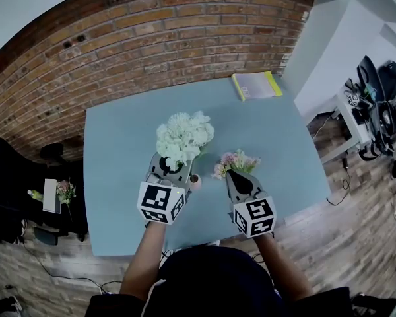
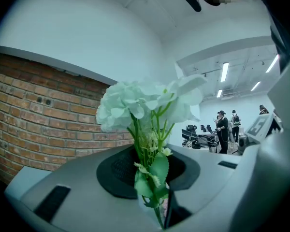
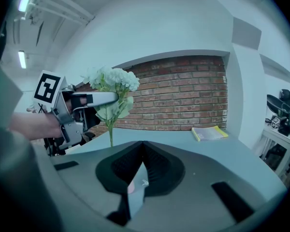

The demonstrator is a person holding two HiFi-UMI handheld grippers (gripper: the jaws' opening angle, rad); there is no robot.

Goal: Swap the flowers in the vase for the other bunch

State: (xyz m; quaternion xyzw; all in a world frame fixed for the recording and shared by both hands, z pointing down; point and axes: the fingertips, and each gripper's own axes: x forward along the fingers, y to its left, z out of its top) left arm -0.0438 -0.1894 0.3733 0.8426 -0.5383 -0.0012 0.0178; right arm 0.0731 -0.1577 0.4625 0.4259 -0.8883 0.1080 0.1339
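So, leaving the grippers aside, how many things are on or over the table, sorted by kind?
Flower bunches: 2, the white bunch and the pink bunch
Vases: 1, the small pink vase
Books: 1, the yellow-edged book
Total: 4

**Head view:** from above, steeply down on the surface (image 1: 119, 144), left claw (image 1: 173, 167) and right claw (image 1: 236, 177). **Left claw view:** level, close behind white flowers (image 2: 145, 103), facing brick wall (image 2: 38, 115). **Right claw view:** slightly downward across the surface, sharing both.
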